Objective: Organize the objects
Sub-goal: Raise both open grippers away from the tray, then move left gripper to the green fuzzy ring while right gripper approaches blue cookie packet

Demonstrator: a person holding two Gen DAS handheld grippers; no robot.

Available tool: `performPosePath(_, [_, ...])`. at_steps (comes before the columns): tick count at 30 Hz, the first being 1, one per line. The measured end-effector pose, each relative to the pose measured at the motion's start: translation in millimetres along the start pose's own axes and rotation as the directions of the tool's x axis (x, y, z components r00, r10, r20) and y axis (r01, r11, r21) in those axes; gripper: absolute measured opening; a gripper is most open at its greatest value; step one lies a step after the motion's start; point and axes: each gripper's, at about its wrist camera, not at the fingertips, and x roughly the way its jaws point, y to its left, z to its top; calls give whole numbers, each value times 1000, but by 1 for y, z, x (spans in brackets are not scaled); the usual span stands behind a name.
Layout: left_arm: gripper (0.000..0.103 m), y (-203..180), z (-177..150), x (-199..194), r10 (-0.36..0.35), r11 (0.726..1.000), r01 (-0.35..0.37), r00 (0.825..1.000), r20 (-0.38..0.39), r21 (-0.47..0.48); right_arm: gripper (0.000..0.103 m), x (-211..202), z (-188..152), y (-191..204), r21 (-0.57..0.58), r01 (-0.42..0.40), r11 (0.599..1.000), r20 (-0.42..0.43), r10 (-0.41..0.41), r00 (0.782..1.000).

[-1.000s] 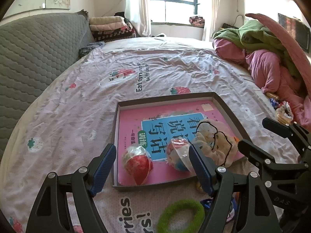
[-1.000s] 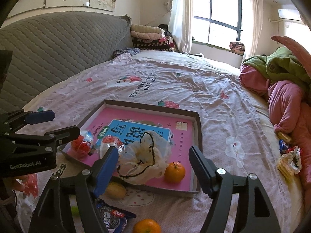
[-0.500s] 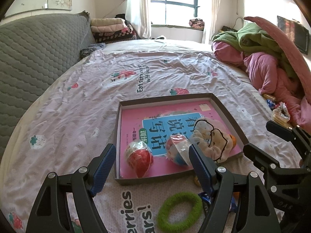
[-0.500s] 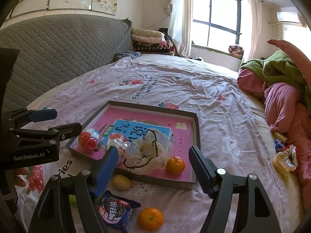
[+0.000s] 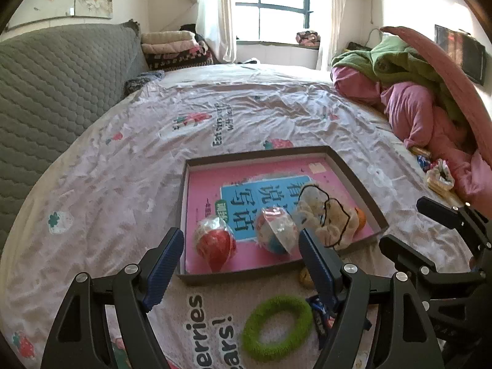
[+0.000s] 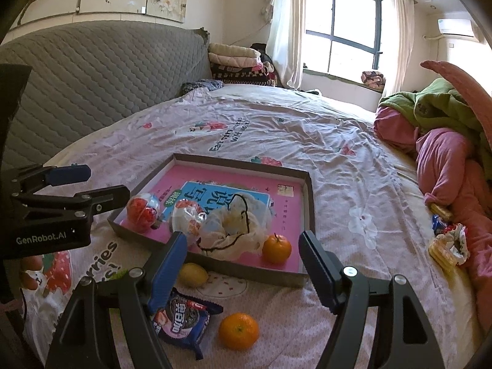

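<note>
A shallow brown box [image 5: 350,173] [image 6: 310,196] with a pink book in its bottom lies on the bed. In it are a red wrapped ball [image 5: 214,244] [image 6: 142,210], a second wrapped ball [image 5: 275,233] [image 6: 184,219], a white cloth bag [image 5: 326,220] [image 6: 236,230] and an orange [image 6: 276,248]. Outside the box lie a green ring [image 5: 276,327], a lemon [image 6: 193,274], a cookie packet [image 6: 181,319] and another orange [image 6: 239,331]. My left gripper [image 5: 240,261] is open and empty above the box's near edge. My right gripper [image 6: 243,264] is open and empty above the loose items.
A pile of pink and green bedding [image 6: 446,141] lies at the right. Snack wrappers [image 6: 449,246] lie beside it. A grey quilted headboard [image 6: 92,86] runs along the left. Folded blankets [image 6: 236,61] are stacked at the far end.
Both grippers have pulled back and up from the box, so more of the bed in front of it shows. Both stay open and empty.
</note>
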Motion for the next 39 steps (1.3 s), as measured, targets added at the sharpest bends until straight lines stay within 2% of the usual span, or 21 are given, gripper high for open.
performPosePath(39, [78, 17, -47, 3, 12, 1000, -14, 996, -88, -21, 75, -14, -24, 34, -41, -59, 997, -22, 58, 998])
